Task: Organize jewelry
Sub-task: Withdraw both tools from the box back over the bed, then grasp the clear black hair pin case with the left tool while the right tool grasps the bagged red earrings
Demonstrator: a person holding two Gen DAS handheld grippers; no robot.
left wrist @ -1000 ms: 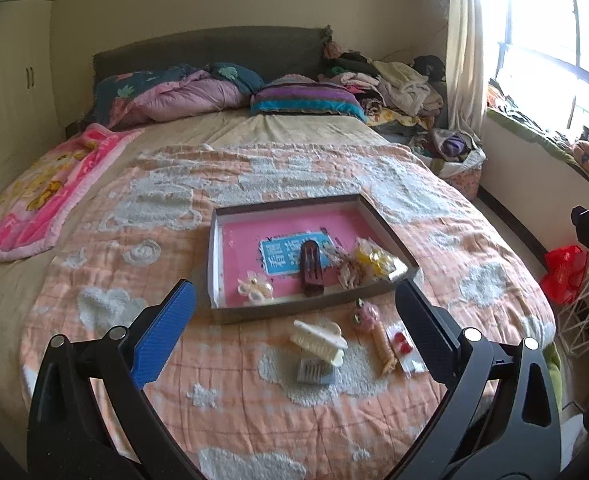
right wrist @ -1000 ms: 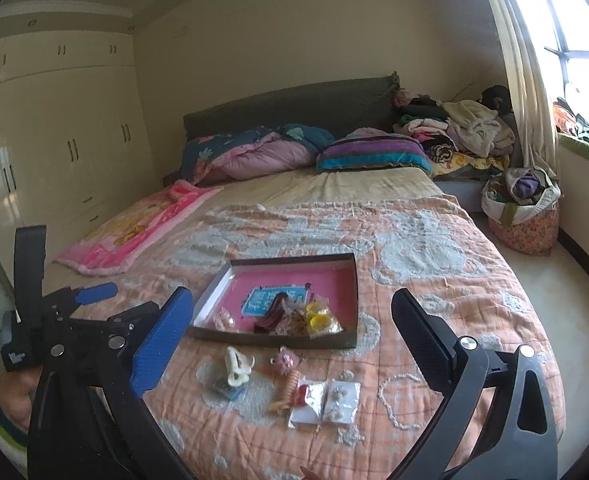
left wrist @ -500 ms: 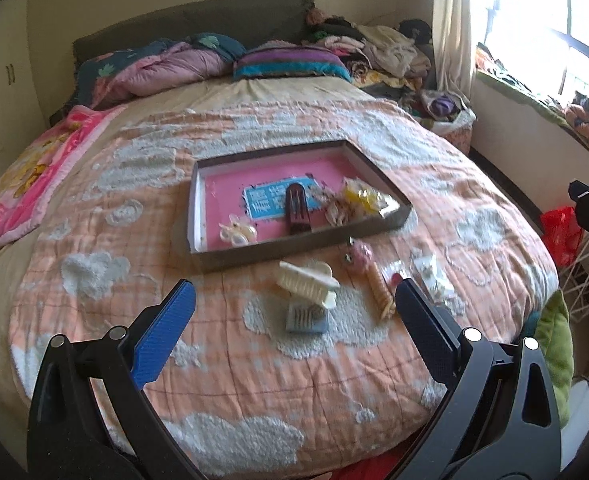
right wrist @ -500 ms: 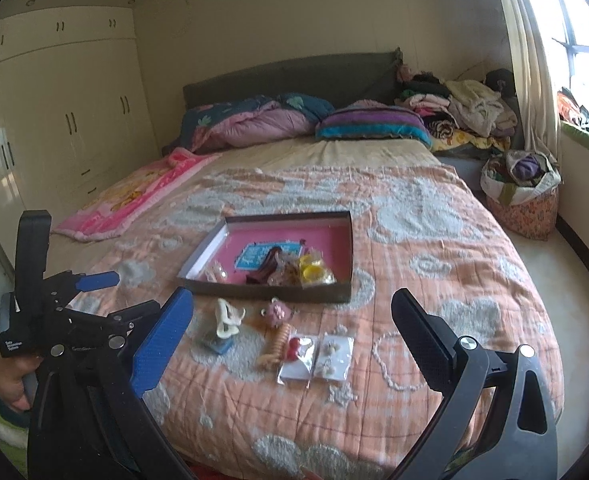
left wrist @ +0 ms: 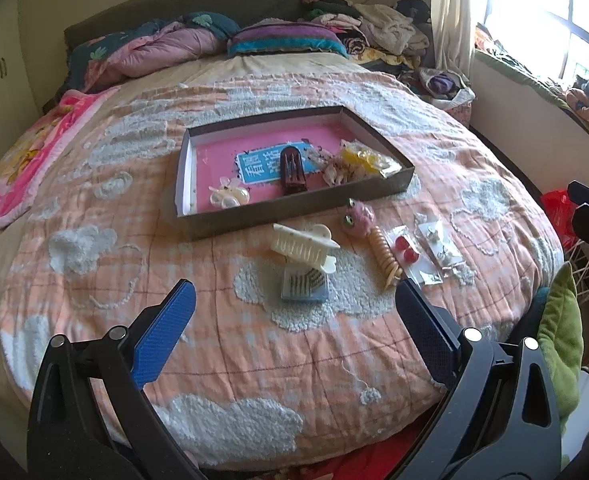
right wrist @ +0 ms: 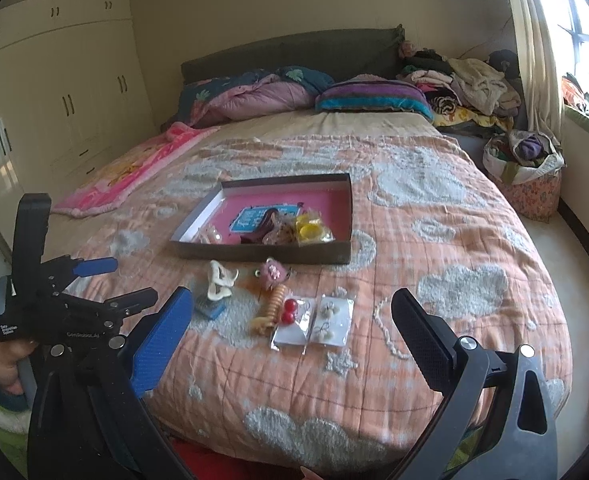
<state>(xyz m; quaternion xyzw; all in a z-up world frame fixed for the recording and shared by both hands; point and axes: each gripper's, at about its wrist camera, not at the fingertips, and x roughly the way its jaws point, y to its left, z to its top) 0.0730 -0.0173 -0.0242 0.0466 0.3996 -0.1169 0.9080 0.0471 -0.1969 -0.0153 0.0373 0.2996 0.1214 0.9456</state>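
Bed quilt (left wrist: pixel 94 264) soft, yielding. Both claws, left claw (left wrist: pixel 294 300) and right claw (right wrist: pixel 292 308), spread wide, empty. Cream hair clip (left wrist: pixel 304 246) light, stiff, brittle: pinch across spine. Earring cards (right wrist: pixel 332 322) thin, slippery.

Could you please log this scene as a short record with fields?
surface: bedspread
tray: holds dark clip, pale clip, yellow packet
outside tray: white claw clip, blue comb, pink toy, spiral tie, red earrings, earring card
left gripper: open, empty
right gripper: open, empty
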